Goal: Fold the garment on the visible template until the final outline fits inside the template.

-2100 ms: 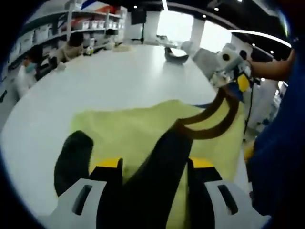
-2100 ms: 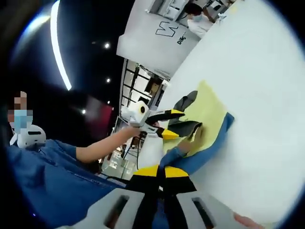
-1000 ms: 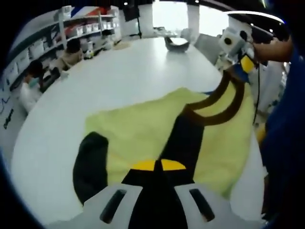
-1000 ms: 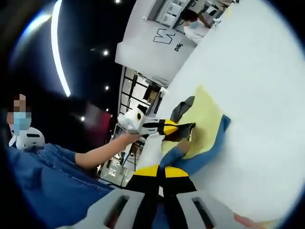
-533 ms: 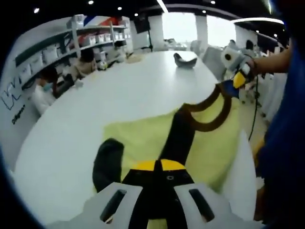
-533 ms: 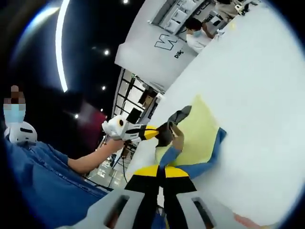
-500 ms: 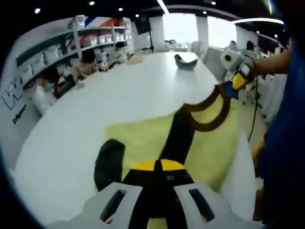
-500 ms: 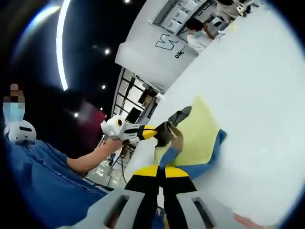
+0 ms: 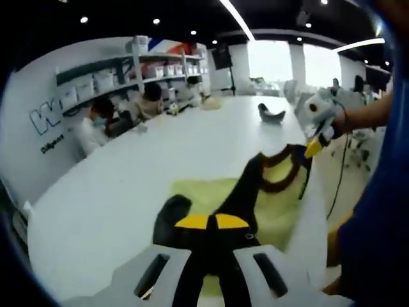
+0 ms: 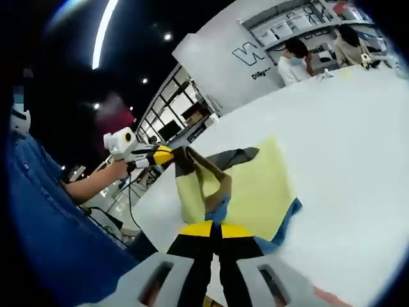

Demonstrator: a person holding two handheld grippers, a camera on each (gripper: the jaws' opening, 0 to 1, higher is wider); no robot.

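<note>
We see the pale yellow garment with dark brown trim (image 9: 271,192) lifted above the white table (image 9: 160,166), near its near edge. Our left gripper (image 9: 214,222) pinches its dark sleeve; our right gripper (image 10: 219,229) pinches the collar. A blue template sheet (image 10: 284,224) lies beneath. Open tabletop stretches far and left.

One garment (image 9: 268,204) – two tongs (image 9: 215,222) (image 10: 217,229) – one table (image 9: 147,173).

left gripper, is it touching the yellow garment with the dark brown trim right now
Touching. In the right gripper view the left gripper is shut on the dark trim of the yellow garment, holding that edge up off the white table.
</note>
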